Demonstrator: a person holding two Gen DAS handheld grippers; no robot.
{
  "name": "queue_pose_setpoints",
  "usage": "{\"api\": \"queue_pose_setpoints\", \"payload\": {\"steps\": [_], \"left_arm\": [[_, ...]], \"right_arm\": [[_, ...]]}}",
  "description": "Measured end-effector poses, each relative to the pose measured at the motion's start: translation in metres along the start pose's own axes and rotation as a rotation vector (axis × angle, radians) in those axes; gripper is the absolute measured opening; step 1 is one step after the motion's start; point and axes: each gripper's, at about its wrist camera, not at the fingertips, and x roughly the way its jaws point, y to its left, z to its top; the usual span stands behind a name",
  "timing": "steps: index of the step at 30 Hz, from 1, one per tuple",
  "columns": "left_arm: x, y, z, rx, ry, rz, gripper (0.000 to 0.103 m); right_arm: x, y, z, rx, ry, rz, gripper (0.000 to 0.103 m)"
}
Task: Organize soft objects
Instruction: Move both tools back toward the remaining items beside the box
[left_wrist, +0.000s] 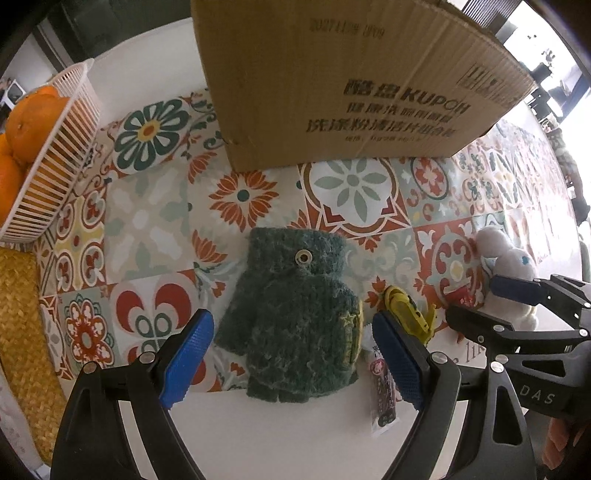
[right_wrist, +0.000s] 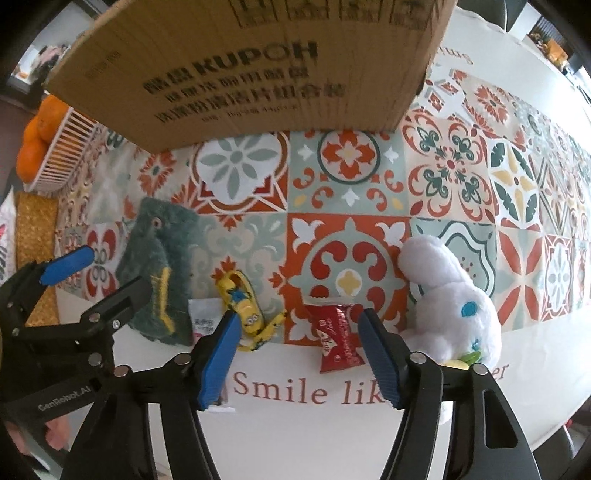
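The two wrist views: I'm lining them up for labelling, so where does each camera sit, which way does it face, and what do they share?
Left wrist: on the left gripper, facing down at the green knit glove between its open blue fingers; the right gripper shows at the right edge.
Right wrist: on the right gripper, facing down at the red snack packet, its fingers open; the left gripper shows at left.
Shared: glove, yellow Minion toy, white plush bunny, cardboard box, basket of oranges, patterned tablecloth.

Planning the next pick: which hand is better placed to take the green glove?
Left. Its open tool straddles the green glove; the right tool frames the red packet.
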Motion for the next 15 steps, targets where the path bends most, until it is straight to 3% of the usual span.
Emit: {"api": "queue_pose_setpoints", "payload": {"steps": [15], "left_arm": [[0.045,0.000,0.015,-0.029,0.066,0.064,0.088]], "right_arm": [[0.036,0.003,-0.001,-0.051,0.082,-0.072,0.049]]}}
